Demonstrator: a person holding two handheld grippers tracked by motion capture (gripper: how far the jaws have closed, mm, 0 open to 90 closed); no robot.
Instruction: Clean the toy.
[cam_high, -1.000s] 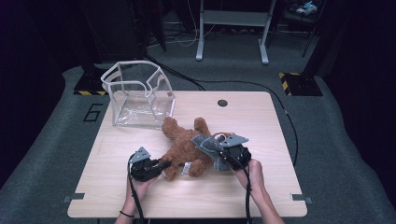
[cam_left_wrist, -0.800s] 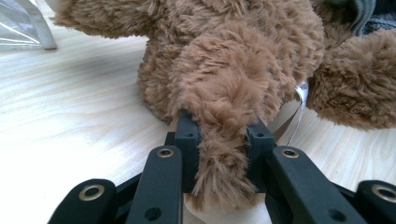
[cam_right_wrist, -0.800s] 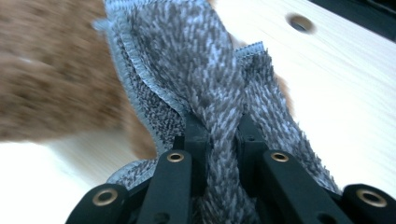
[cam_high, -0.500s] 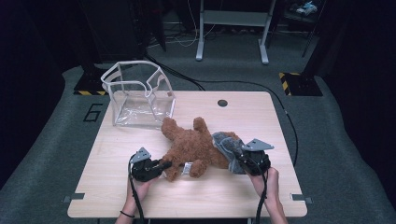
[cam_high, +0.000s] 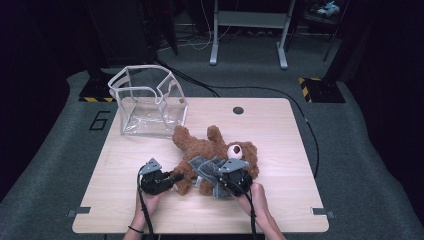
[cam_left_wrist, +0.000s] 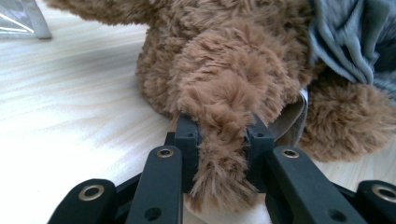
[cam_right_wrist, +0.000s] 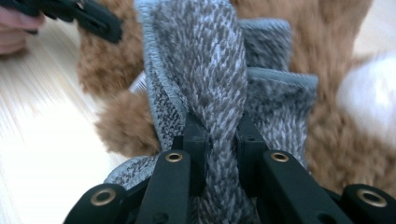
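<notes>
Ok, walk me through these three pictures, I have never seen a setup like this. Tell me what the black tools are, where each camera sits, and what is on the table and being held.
No robot arm here: a person holds a hand-held two-jaw gripper in each hand. The high view looks down from above the person's side of the wooden table; there the left gripper is at the left and the right gripper beside it. The other two pictures come from cameras riding on the grippers, looking along their black jaws.

On the table lie a brown teddy bear and, behind it, a clear plastic bag standing open.

The left gripper is clamped on a furry limb of the bear. The right gripper is clamped on a fold of grey knit garment that lies against the bear.
</notes>
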